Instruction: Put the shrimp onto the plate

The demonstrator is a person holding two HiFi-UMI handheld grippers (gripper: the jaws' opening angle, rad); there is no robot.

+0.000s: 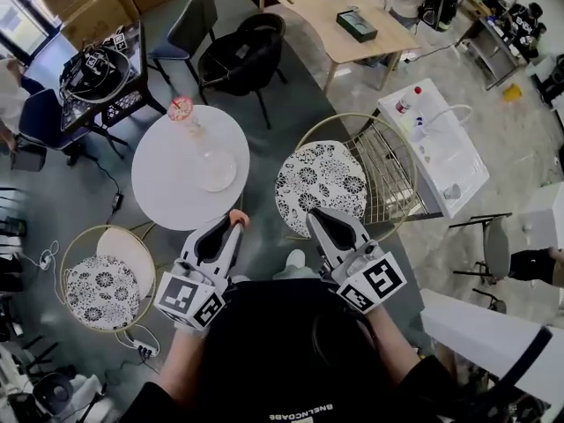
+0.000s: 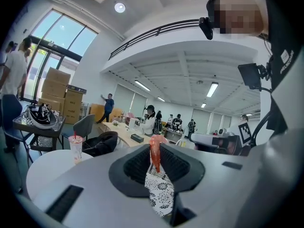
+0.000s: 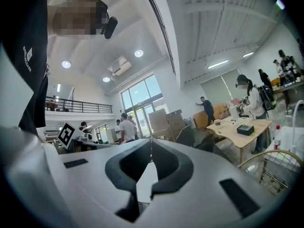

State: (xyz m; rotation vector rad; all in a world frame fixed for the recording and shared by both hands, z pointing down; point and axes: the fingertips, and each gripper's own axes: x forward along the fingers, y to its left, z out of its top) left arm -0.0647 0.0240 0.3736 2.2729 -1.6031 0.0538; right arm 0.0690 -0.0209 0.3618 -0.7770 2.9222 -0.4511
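Observation:
An orange-pink shrimp (image 1: 238, 218) is pinched at the tip of my left gripper (image 1: 231, 229), which is shut on it. In the left gripper view the shrimp (image 2: 155, 155) stands upright between the closed jaws. The gripper hovers just off the near edge of a round white table (image 1: 167, 188). A clear glass plate (image 1: 215, 169) lies on that table, a little beyond the shrimp. My right gripper (image 1: 315, 217) is shut with nothing in it, over a patterned chair seat to the right of the table. Its jaws meet at the tip (image 3: 151, 139).
A pink drink cup (image 1: 181, 108) with a straw stands at the table's far edge, also visible as the cup (image 2: 76, 147). Wire chairs with patterned cushions (image 1: 322, 180) (image 1: 95, 291) flank the table. A black chair (image 1: 242, 55), a wooden table (image 1: 330, 11) and a white cart (image 1: 436, 144) lie beyond.

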